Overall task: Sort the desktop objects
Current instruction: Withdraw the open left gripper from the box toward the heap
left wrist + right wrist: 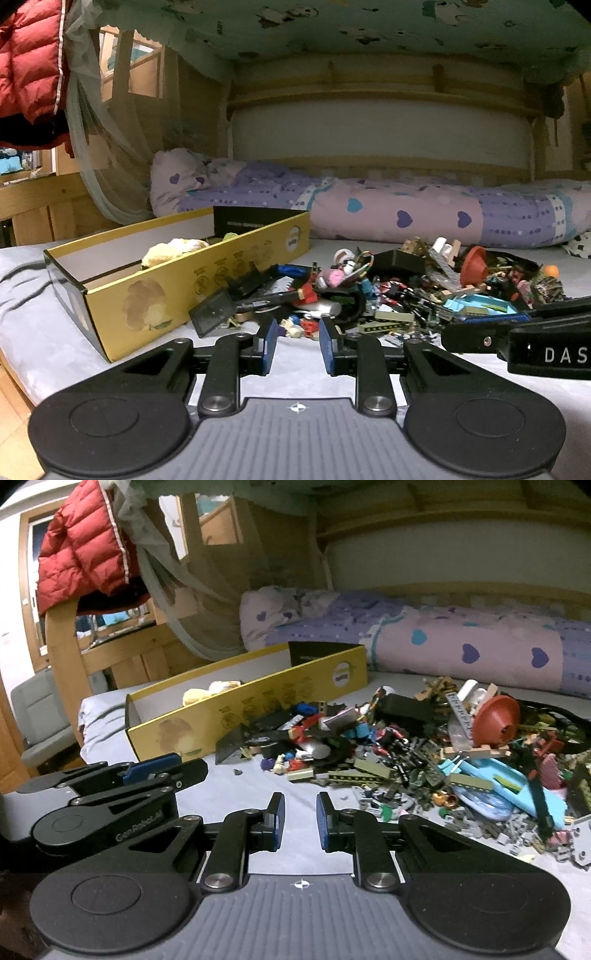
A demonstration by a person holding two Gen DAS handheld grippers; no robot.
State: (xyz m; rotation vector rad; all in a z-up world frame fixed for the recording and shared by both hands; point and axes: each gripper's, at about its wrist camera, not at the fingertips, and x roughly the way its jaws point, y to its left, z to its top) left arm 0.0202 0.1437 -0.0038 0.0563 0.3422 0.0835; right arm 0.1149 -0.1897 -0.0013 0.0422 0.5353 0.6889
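Both my left fingers [297, 334] and right fingers [300, 812] are parted and holding nothing, low over the grey bed sheet [240, 786], toy brick pile [424, 760] just ahead, yellow cardboard box [177, 291] left, rolled quilt [406, 214] behind.

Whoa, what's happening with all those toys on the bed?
Someone is getting ready to sort a big pile of toy bricks and bits spread on the grey bedsheet. They hold a gripper in each hand. The left gripper and the right gripper both hover open and empty, just in front of the pile. A long yellow box sits to the left with a yellow plush thing inside.
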